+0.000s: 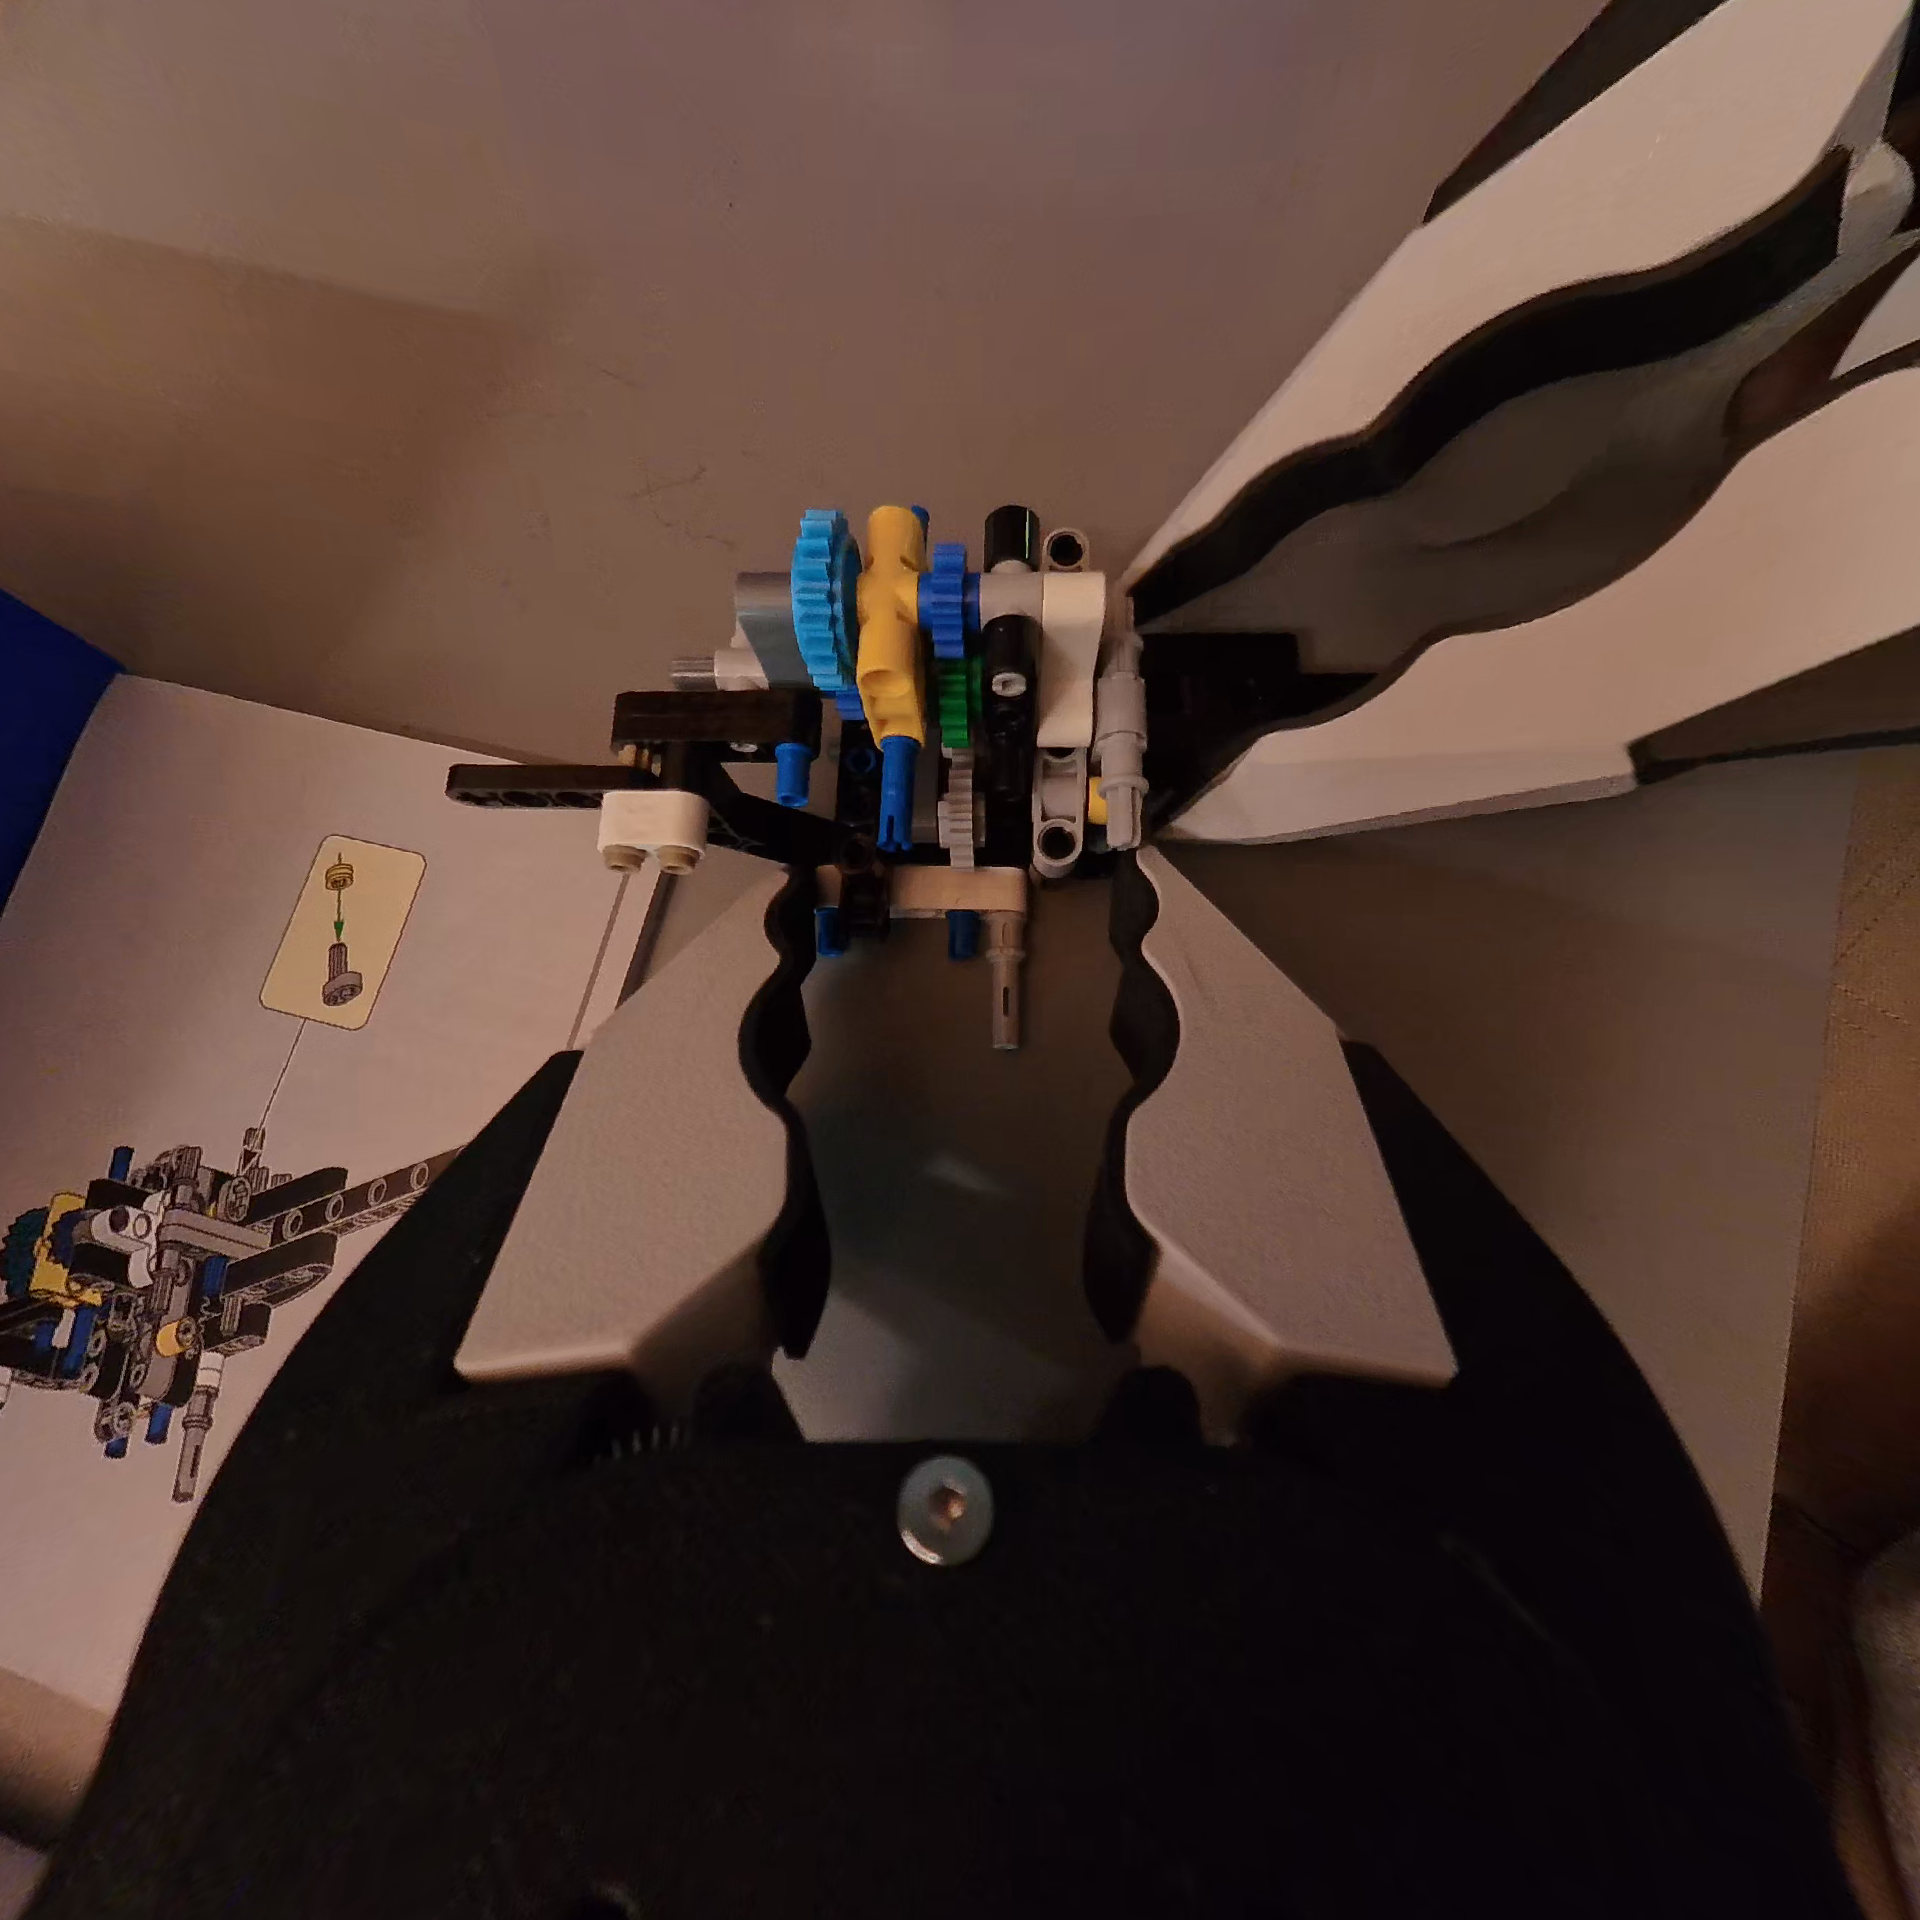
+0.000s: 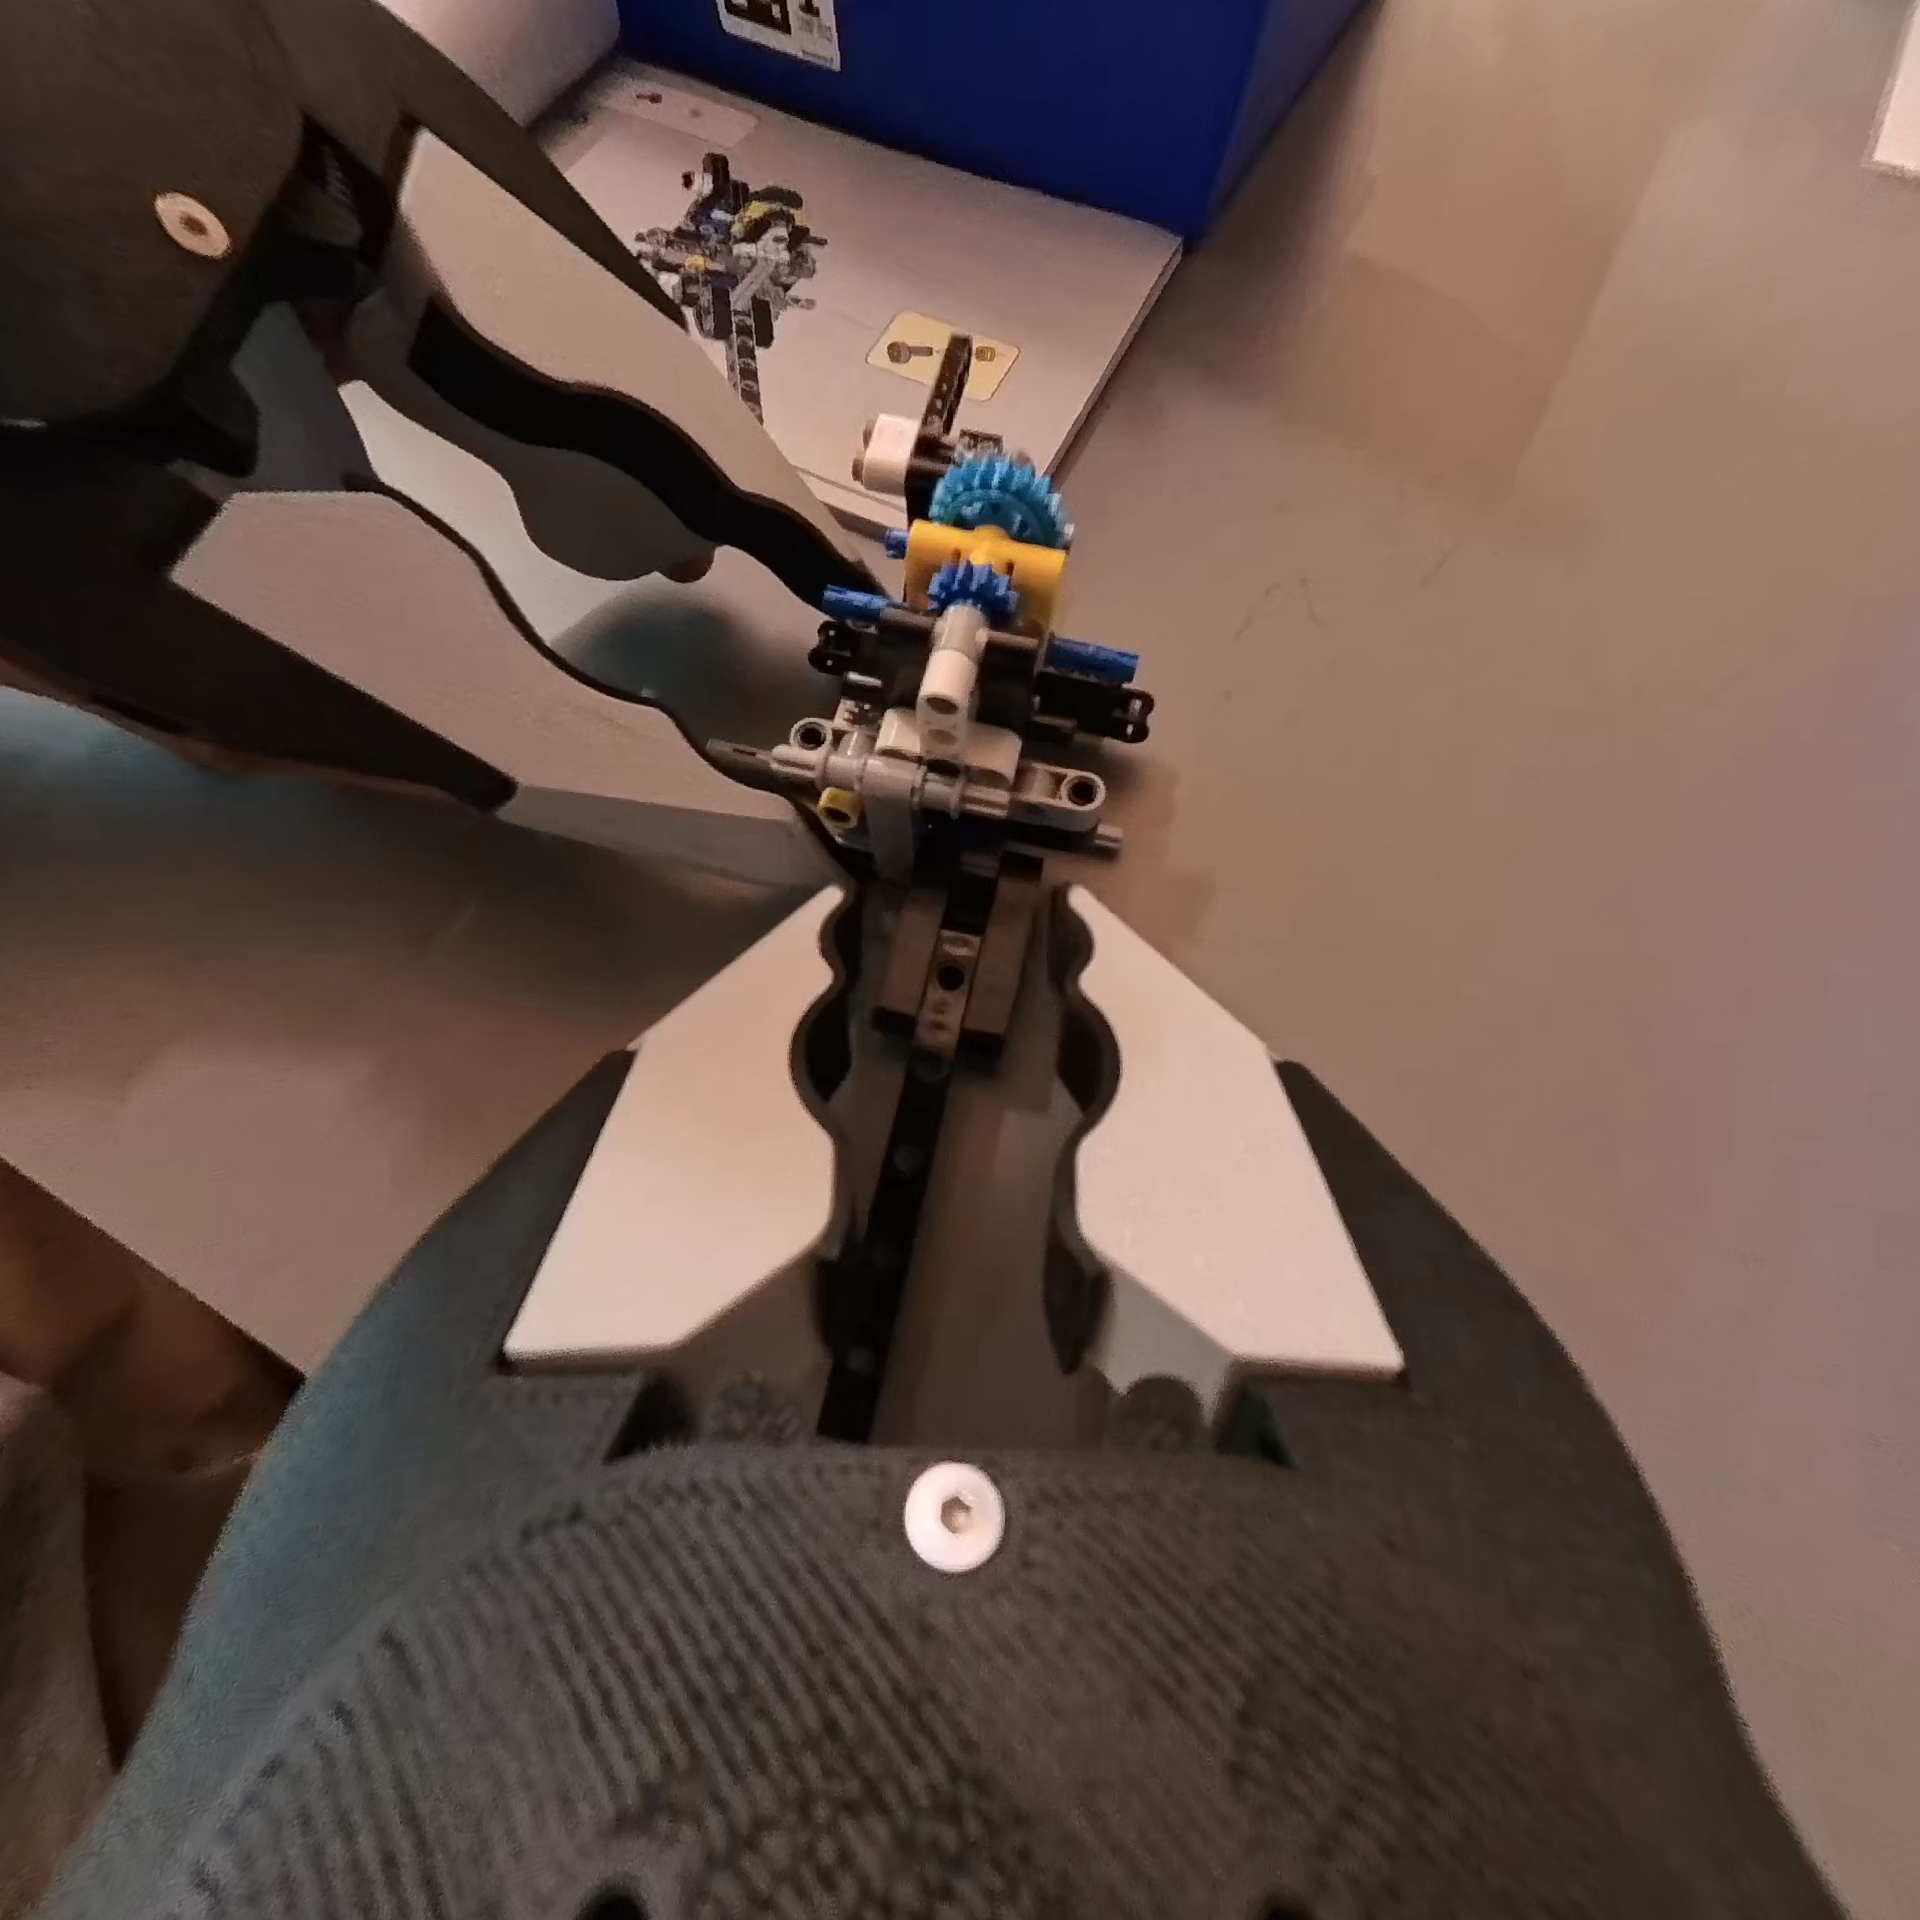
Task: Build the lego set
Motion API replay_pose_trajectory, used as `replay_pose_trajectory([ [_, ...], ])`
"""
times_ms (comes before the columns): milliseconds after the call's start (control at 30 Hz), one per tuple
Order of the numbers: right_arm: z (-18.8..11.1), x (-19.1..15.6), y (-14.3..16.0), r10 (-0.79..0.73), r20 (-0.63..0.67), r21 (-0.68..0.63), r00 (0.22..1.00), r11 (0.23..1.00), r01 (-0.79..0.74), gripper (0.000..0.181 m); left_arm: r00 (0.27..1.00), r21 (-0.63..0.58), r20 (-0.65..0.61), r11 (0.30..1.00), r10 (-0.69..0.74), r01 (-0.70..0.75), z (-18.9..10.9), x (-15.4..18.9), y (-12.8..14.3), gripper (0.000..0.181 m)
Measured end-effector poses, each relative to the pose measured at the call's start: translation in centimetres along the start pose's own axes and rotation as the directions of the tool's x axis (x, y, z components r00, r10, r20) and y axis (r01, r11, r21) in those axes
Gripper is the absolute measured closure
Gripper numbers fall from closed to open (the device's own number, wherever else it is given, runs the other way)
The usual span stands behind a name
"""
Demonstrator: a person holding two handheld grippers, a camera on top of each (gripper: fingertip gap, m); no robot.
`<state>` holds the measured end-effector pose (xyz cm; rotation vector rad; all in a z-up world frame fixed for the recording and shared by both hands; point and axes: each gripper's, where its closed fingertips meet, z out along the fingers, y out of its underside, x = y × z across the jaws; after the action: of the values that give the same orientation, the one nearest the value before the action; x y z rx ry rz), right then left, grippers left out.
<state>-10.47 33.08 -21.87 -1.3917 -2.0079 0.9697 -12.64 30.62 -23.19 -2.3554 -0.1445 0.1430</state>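
Note:
A partly built lego assembly with light blue, dark blue and green gears, a yellow connector, and black and white beams hangs above the table. It also shows in the right wrist view. My right gripper is shut on its black beam, which runs back between the fingers. The right gripper enters the left wrist view from the upper right. My left gripper is open, its fingertips flanking the assembly's near end, where a grey axle sticks out. It comes from the upper left in the right wrist view.
An open instruction booklet lies on the grey table at the left, under the assembly's black arm. In the right wrist view the booklet lies behind the assembly, with a blue box beyond it.

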Motion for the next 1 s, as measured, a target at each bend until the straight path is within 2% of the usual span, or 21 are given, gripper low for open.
replay_pose_trajectory([
  [300, -0.07, 0.11, -0.84, -0.072, -0.056, 0.033, 0.996, 0.997, 0.074, 0.144, 1.0, 0.0, 0.002, 1.0, 0.001, -0.001, 0.0, 0.0, 0.01, 0.122],
  [433, 0.33, 0.35, -0.5, -0.089, -0.086, -0.004, 0.992, 0.996, 0.089, 0.145, 1.0, 0.0, 0.006, 1.0, 0.005, -0.005, 0.01, -0.01, 0.0, 0.123],
  [700, 0.46, 0.91, -0.32, -0.016, -0.069, -0.014, 0.997, 1.0, 0.015, 0.138, 1.0, 0.0, 0.019, 1.0, 0.012, -0.012, 0.05, -0.11, 0.0, 0.123],
  [1000, 0.59, 0.76, -0.35, -0.001, -0.07, -0.017, 0.998, 1.0, 0.0, 0.144, 1.0, 0.0, 0.025, 1.0, 0.003, -0.003, 0.07, -0.28, 0.01, 0.123],
])
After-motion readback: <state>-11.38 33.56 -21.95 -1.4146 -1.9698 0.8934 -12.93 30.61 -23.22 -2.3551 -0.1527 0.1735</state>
